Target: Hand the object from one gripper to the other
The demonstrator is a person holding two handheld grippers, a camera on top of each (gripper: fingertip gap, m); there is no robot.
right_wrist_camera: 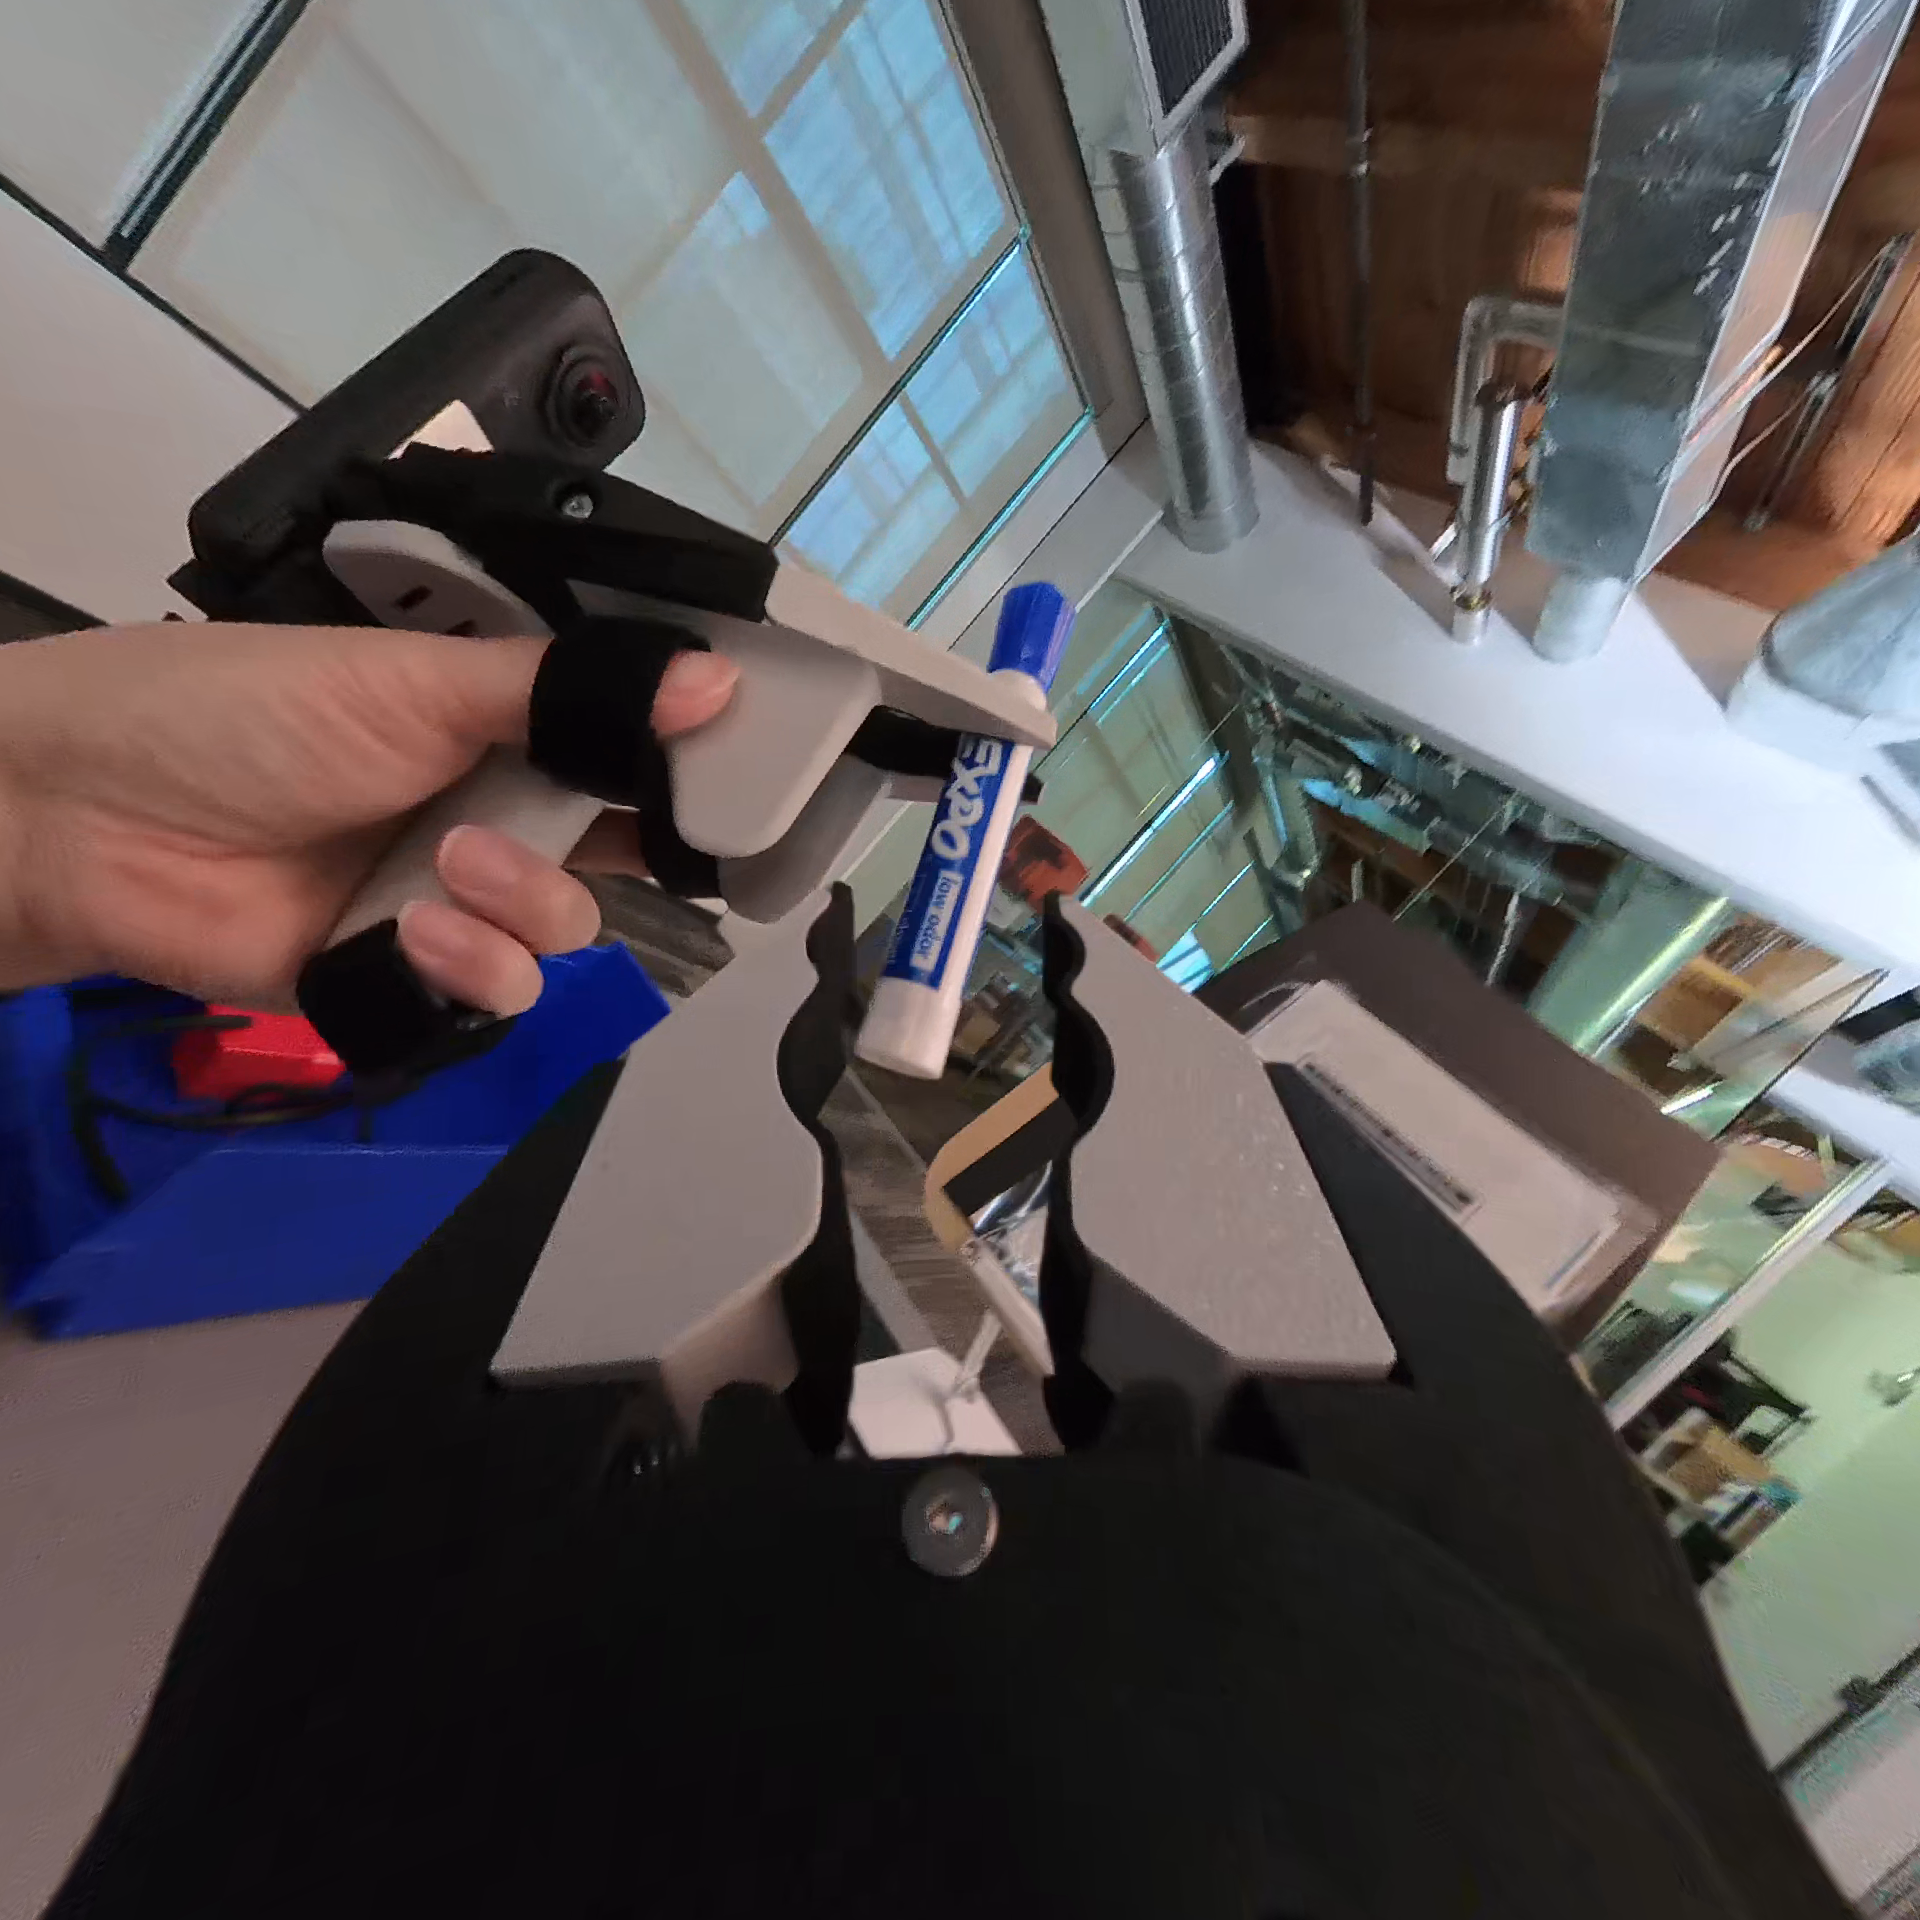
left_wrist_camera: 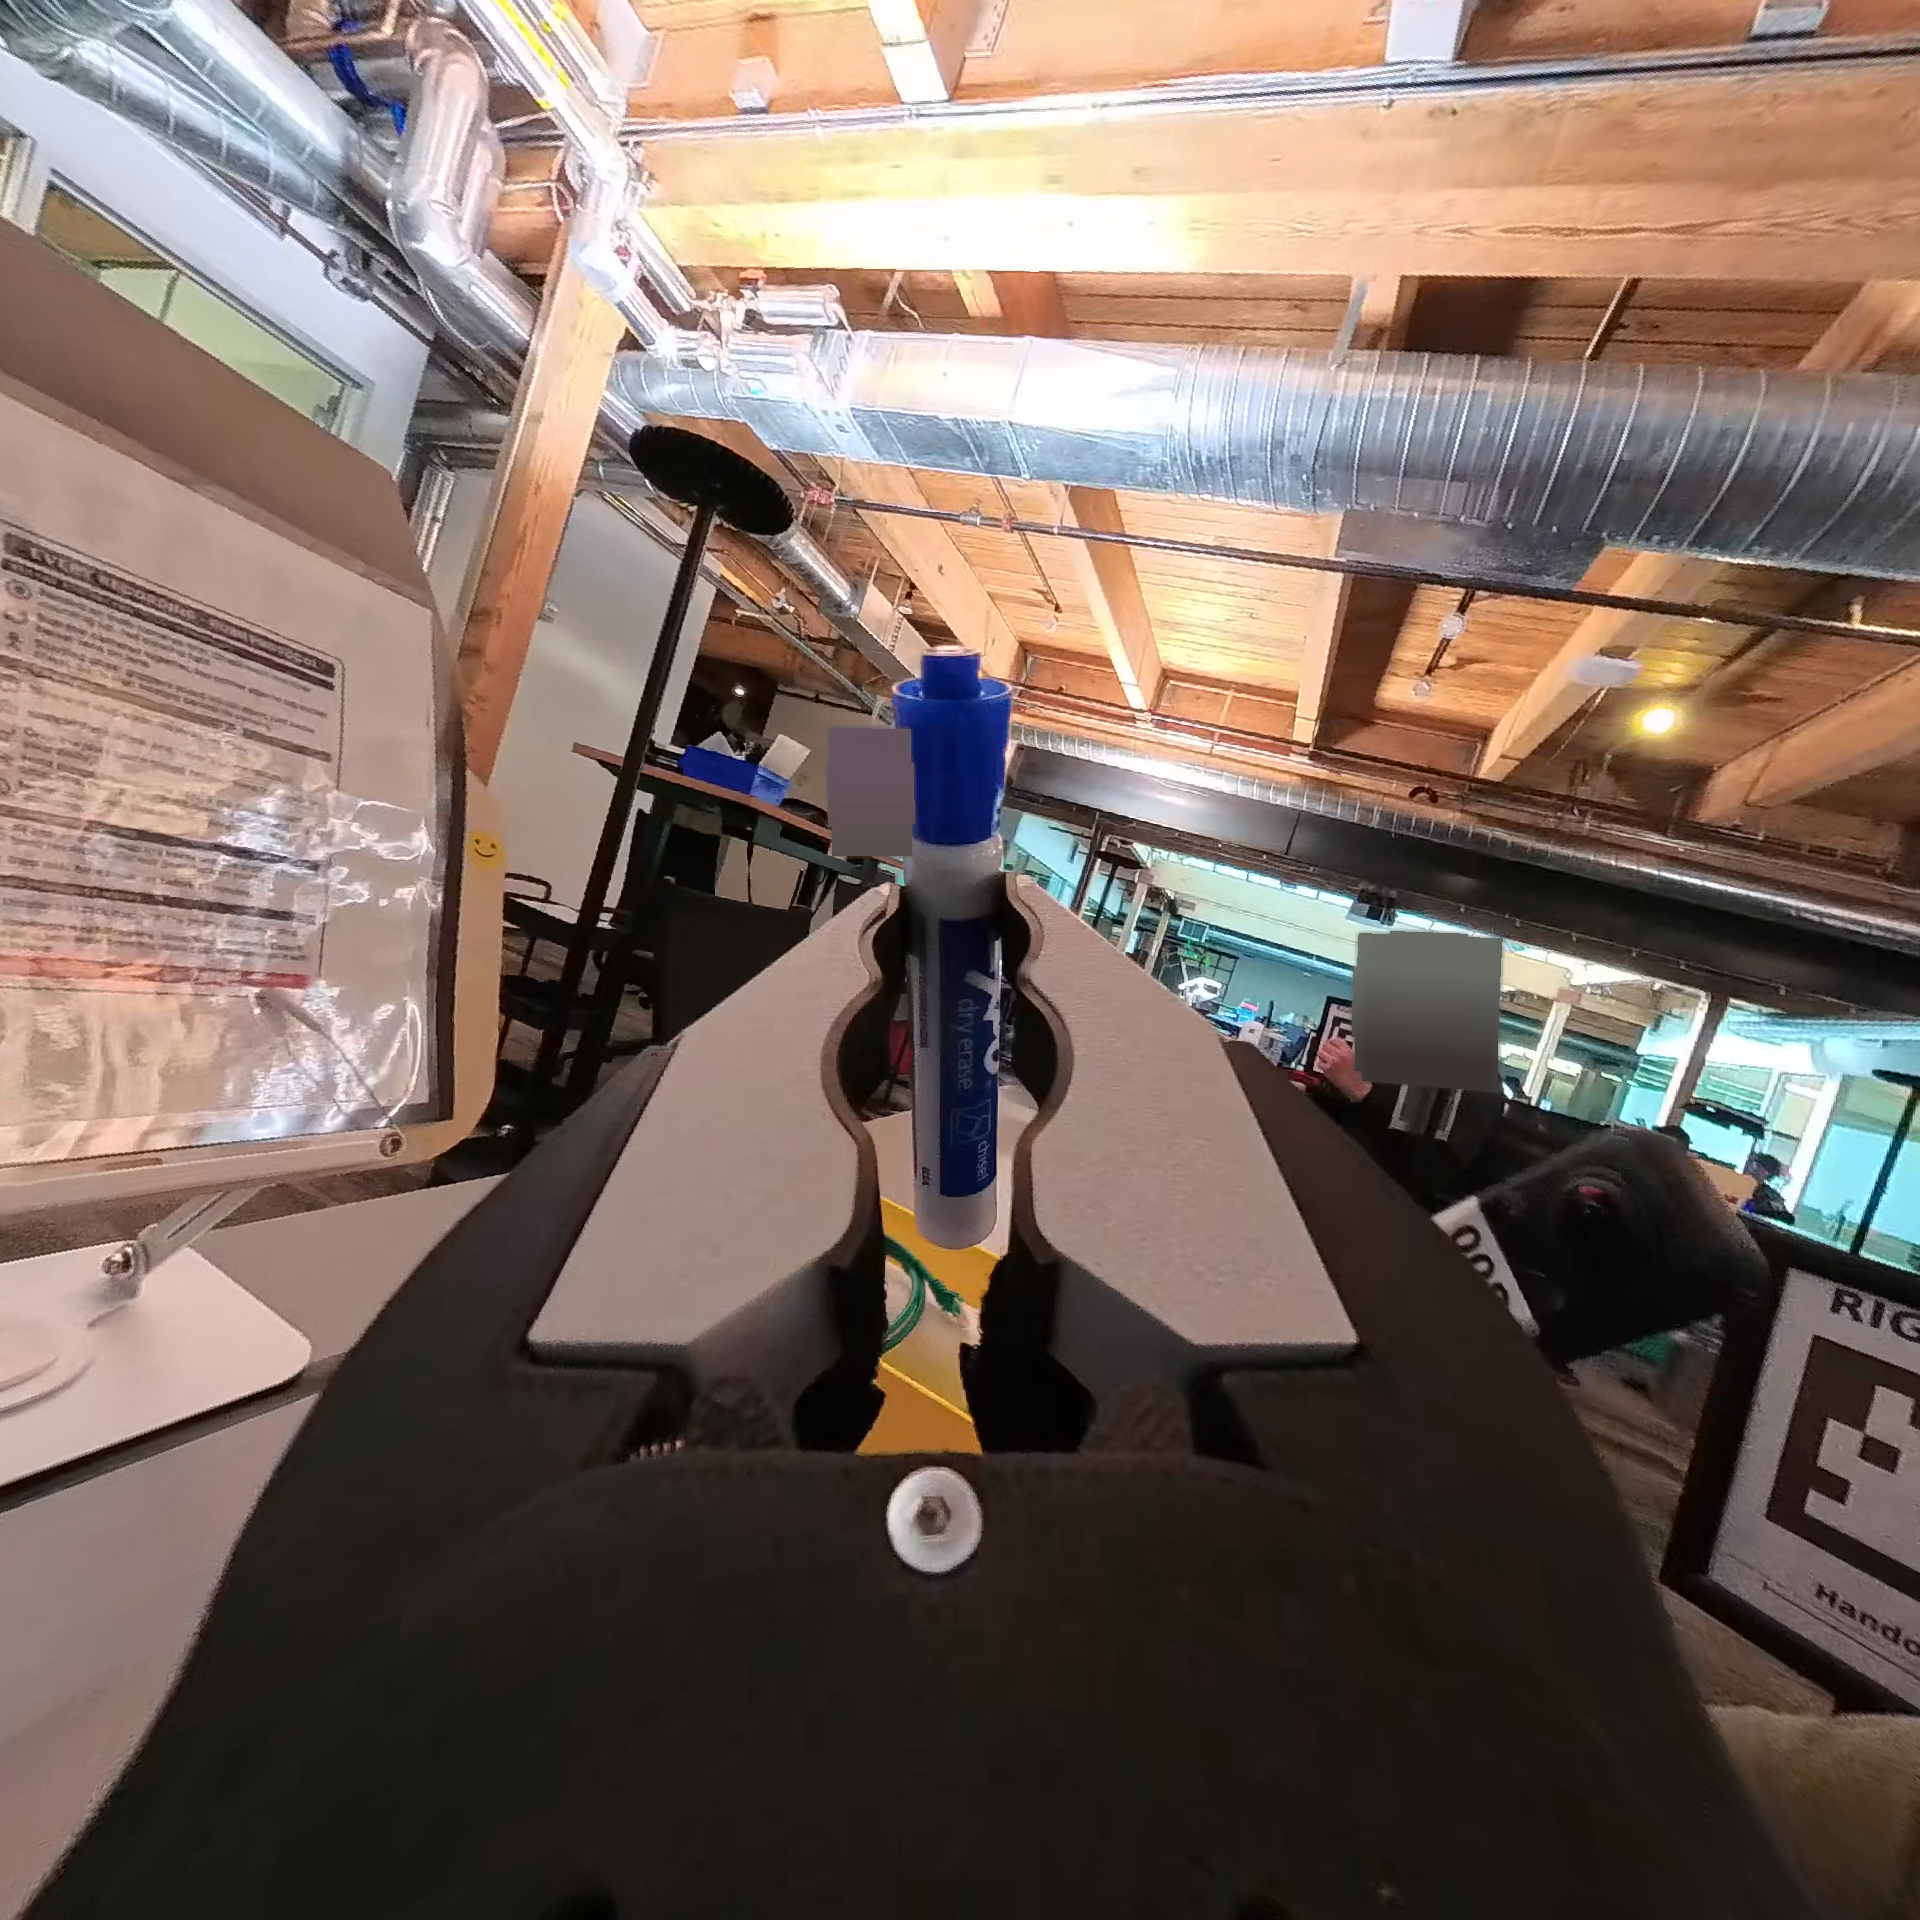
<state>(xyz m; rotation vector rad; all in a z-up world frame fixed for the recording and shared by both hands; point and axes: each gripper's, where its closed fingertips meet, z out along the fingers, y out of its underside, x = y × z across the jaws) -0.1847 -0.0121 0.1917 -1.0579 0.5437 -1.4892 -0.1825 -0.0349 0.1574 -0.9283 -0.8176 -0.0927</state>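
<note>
A blue-capped white dry-erase marker (left_wrist_camera: 956,1039) stands upright, cap up, clamped near the tips of my left gripper (left_wrist_camera: 953,914), which is shut on its barrel. In the right wrist view a hand (right_wrist_camera: 208,790) holds that left gripper (right_wrist_camera: 997,727) with the marker (right_wrist_camera: 961,831) tilted, white end down. My right gripper (right_wrist_camera: 945,914) is open and empty. The marker's lower end sits in line with the gap between its tips, and no finger presses on it. The right gripper's black camera housing (left_wrist_camera: 1600,1247) shows at the right of the left wrist view.
A tilted screen on a white stand (left_wrist_camera: 208,883) is close on the left. A framed sign with a square code (left_wrist_camera: 1818,1455) stands on the right. A yellow surface with a green cable (left_wrist_camera: 925,1299) lies below. A blue bin (right_wrist_camera: 260,1174) with a red item sits at lower left. Across from one pair of fingers to the other is roughly 4 cm.
</note>
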